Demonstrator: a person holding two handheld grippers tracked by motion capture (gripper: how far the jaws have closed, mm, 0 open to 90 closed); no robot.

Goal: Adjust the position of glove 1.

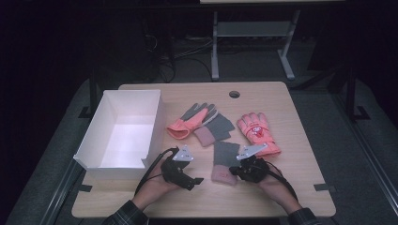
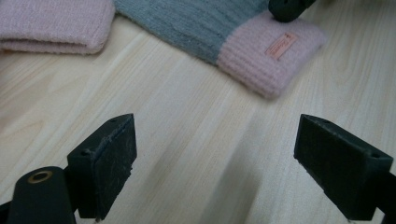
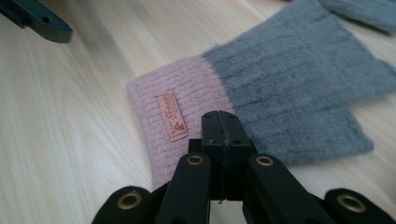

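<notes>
A grey knit glove with a pink cuff (image 1: 224,161) lies on the wooden table (image 1: 281,187) near the front. My right gripper (image 1: 233,172) is shut, its jaws pressed flat together with nothing seen between them. Its tips (image 3: 220,119) rest over the edge of the pink cuff (image 3: 187,93), beside a small orange label. My left gripper (image 1: 195,180) stands open over bare wood just left of that glove. In the left gripper view the jaws (image 2: 215,149) are wide apart and empty, with the glove (image 2: 243,42) ahead.
A white open box (image 1: 124,131) stands at the left. Behind the near glove lie a coral and grey glove (image 1: 192,119), another grey and pink knit glove (image 1: 213,130) and a red-pink padded glove (image 1: 256,131). A cable hole (image 1: 234,94) is at the table's far edge.
</notes>
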